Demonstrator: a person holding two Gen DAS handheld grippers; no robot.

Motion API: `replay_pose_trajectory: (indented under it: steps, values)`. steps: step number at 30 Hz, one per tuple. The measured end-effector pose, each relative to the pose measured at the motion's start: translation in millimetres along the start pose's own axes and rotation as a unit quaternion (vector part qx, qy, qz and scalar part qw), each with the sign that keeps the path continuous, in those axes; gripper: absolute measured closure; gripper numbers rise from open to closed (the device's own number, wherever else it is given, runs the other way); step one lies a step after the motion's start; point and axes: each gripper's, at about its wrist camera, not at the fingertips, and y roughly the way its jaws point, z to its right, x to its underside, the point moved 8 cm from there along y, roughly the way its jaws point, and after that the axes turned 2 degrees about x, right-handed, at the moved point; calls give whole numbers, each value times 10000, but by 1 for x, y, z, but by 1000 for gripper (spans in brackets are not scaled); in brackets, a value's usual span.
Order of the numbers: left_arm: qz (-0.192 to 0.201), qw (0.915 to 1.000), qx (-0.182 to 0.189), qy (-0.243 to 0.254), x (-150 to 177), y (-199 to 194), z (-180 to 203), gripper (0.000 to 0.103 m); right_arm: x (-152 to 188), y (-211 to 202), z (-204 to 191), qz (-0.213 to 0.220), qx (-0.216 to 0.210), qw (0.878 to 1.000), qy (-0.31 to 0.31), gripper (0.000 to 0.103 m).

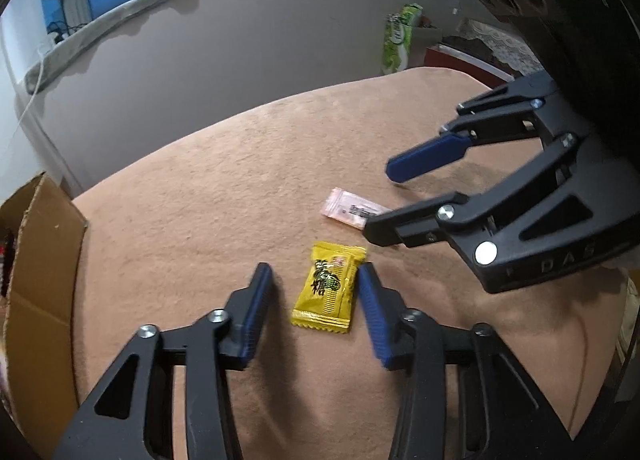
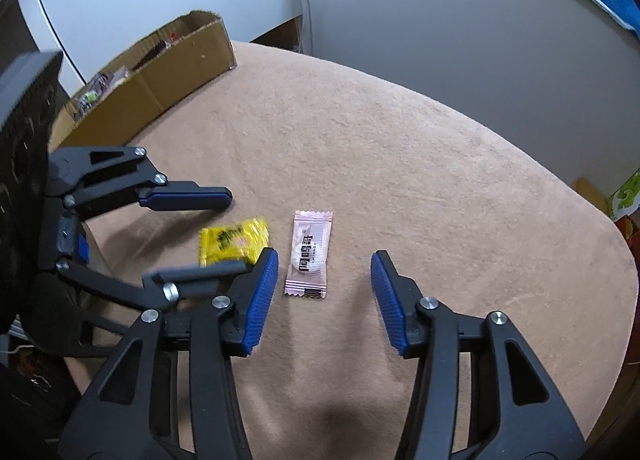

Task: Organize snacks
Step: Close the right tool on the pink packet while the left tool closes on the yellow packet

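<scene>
In the left wrist view, the left gripper [image 1: 316, 288] stands spread over a flat yellow foil candy packet [image 1: 329, 289] lying on the tan plush table cover [image 1: 200, 188]; its blue pads flank the packet without pressing it. A pale pink sachet [image 1: 347, 213] lies just beyond, near the right gripper [image 1: 386, 202].

In the right wrist view, the right gripper [image 2: 324, 272] is released, with the pink sachet [image 2: 309, 255] between its fingers, nearer the left-hand one. The yellow packet [image 2: 234, 241] lies beside it, and a brown cardboard box [image 2: 160, 80] sits at the table's far edge.
</scene>
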Motion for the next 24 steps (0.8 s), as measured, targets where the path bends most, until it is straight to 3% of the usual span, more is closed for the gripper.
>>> replay_pose_trajectory:
  steps: [12,20,24]
  values:
    - [34,9988,-370,-313,1,0,-16,78,-3,9,-13,4,324,9989,-328,54]
    - [53,9979,-474,-440,4,-4,-20,82,-2,8,-21,56,527,9973,-504,66]
    - [75,9976,-507,-458,6,-6,-21,82,0,7,-26,14,539,9970,-547,77]
